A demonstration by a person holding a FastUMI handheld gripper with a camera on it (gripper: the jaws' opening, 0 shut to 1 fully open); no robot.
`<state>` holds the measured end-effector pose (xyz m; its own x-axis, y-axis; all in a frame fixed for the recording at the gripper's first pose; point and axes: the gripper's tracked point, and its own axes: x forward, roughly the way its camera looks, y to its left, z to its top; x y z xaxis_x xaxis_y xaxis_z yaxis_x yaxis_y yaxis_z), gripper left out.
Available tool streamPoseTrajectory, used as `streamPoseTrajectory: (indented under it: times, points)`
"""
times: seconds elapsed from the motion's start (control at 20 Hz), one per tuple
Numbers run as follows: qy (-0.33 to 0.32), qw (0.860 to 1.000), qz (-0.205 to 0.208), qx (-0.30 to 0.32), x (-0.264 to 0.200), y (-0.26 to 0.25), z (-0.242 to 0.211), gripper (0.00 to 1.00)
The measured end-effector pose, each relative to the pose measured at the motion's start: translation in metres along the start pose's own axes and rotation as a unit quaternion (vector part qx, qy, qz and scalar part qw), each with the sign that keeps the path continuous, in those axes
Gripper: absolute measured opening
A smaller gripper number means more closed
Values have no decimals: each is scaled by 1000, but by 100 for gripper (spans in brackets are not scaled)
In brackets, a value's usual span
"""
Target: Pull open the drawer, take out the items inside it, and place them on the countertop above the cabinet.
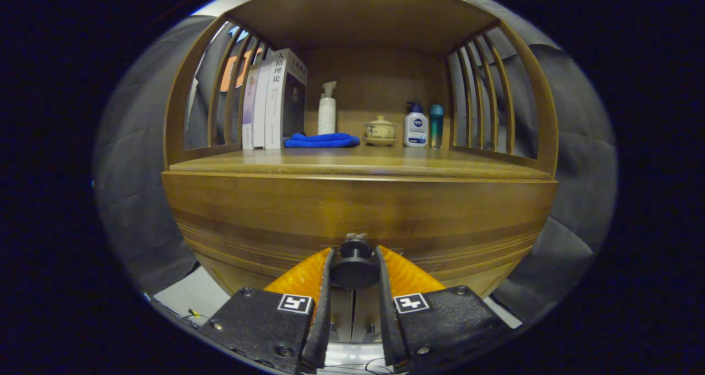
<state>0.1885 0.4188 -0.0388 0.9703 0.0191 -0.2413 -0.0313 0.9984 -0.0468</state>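
My claw (354, 270) is closed on the drawer knob (354, 265), both fingers pressing its sides. The drawer front (358, 210) faces me squarely, so I judge the pull runs straight back.

The drawer (358, 210) front hides whatever lies inside. The gripper (354, 256) fingers cover both sides of the knob (355, 265). Bottle (415, 127) label too small to read.

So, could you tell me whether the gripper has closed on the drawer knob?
Yes, the gripper has both fingers pressing the drawer knob.
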Motion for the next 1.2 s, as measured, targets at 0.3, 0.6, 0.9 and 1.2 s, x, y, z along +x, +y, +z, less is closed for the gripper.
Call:
streamPoseTrajectory:
  times: [0.3,0.6,0.9,1.2]
  points:
    - [15,1000,2,9,-18,2,-5,35]
    - [16,1000,8,7,-59,4,-19,34]
    - [14,1000,12,10,-100,2,-31,34]
    - [11,1000,16,7,-134,1,-44,34]
